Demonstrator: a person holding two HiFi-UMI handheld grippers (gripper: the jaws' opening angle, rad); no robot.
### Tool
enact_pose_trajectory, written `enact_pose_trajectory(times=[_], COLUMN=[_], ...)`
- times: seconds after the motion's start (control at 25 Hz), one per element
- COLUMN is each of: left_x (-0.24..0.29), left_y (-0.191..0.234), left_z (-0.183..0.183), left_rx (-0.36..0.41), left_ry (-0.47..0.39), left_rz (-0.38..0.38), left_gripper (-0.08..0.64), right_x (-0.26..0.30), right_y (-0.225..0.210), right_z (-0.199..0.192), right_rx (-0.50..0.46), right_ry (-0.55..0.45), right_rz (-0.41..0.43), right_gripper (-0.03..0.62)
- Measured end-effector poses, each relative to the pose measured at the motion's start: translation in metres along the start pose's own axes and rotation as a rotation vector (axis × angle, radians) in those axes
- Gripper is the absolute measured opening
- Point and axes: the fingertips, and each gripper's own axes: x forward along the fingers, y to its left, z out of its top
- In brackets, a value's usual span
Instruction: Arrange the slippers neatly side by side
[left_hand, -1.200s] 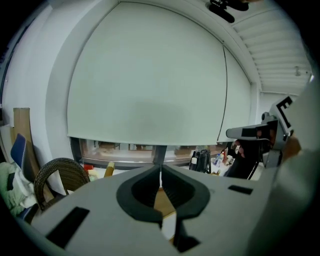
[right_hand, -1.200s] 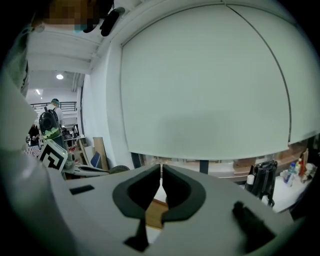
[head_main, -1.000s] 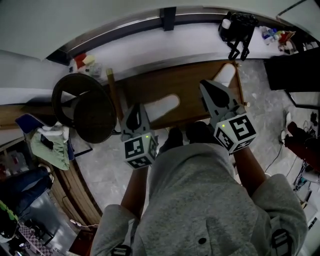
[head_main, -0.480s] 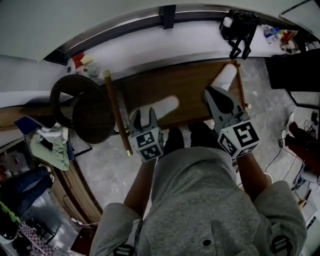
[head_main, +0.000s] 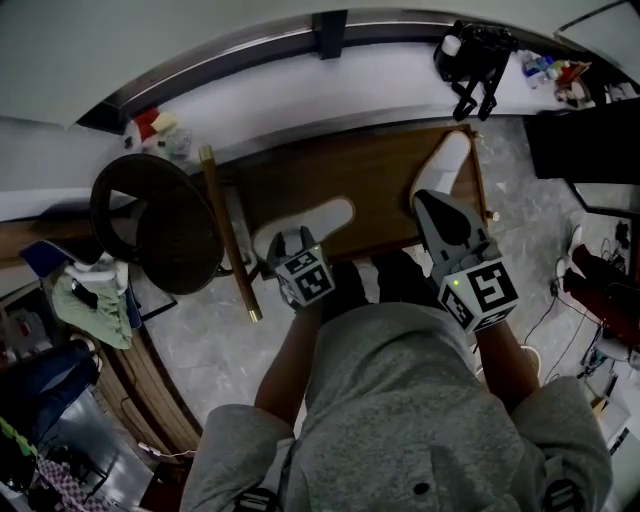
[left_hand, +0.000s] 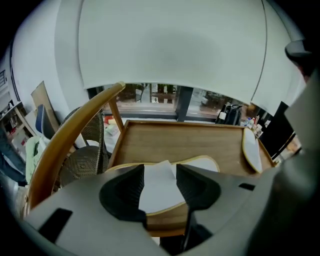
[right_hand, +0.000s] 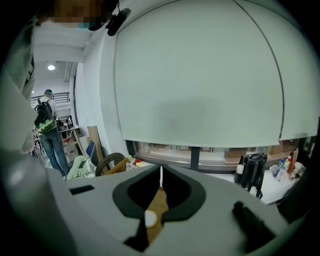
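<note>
Two white slippers lie on a low wooden platform (head_main: 370, 175). One slipper (head_main: 318, 217) lies slantwise near the front, the other slipper (head_main: 445, 160) along the right edge. My left gripper (head_main: 285, 242) hangs over the heel end of the near slipper. Its jaws have just been opening and stand open. In the left gripper view the near slipper (left_hand: 159, 186) shows between the left gripper's (left_hand: 160, 172) pads, which do not press on it. The far slipper (left_hand: 251, 149) lies at the right. My right gripper (head_main: 433, 200) is shut and empty, its tips (right_hand: 160, 175) touching.
A dark wicker chair (head_main: 150, 215) with a wooden rail (head_main: 227, 235) stands left of the platform. A black bag (head_main: 475, 50) and small bottles (head_main: 155, 125) sit on the white ledge behind. Clothes (head_main: 90, 300) lie at the left. The person's dark shoes (head_main: 385, 275) stand at the platform's front edge.
The left gripper has dropped towards the near slipper, tilted further down, and its jaws went from shut to open. The right gripper has sunk a little.
</note>
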Motion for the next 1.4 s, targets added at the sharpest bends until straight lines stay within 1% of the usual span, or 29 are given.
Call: enact_pose_trajectory(times=[0.32,0.36,0.44,0.56,0.64,0.88,1.04,1.12,1.2,1.4], left_x=[0.01,0.011,0.011,0.009,0.009,0.006,0.003,-0.002,-0.007,-0.017], left_y=[0.002,0.002,0.003,0.003,0.002,-0.001,-0.003,-0.006,-0.011,-0.029], left_z=[-0.005,-0.005,-0.005,-0.006,-0.005,0.001,0.01,0.017,0.025,0.047], left_rx=[-0.033,-0.035,-0.034,-0.027,-0.026,-0.02,-0.005,0.01,0.045,0.18], left_ry=[0.019,0.021,0.019,0.011,0.005,-0.01,-0.043,-0.062,-0.081,-0.147], left_rz=[0.041,0.048,0.061,0.067,0.062,0.036,0.023,0.011,-0.007,-0.067], left_gripper=[0.201,0.182,0.117,0.061,0.037,0.025,0.023,0.023,0.023,0.023], right_x=[-0.001,-0.001,-0.001,-0.003,-0.003,-0.006,-0.007,-0.008,-0.009,-0.011], right_y=[0.003,0.003,0.003,0.002,0.002,0.0,-0.001,-0.002,-0.003,-0.008], right_z=[-0.003,-0.003,-0.004,-0.005,-0.004,-0.003,-0.001,0.0,0.001,0.0], right_rx=[-0.026,-0.029,-0.035,-0.034,-0.032,-0.029,-0.022,-0.016,-0.01,0.006], right_ry=[0.013,0.013,0.01,0.01,0.006,-0.006,-0.024,-0.028,-0.032,-0.053], right_rz=[-0.005,-0.006,-0.006,-0.012,-0.014,-0.018,-0.019,-0.022,-0.025,-0.033], right_gripper=[0.029,0.029,0.029,0.029,0.029,0.029,0.029,0.029,0.029,0.029])
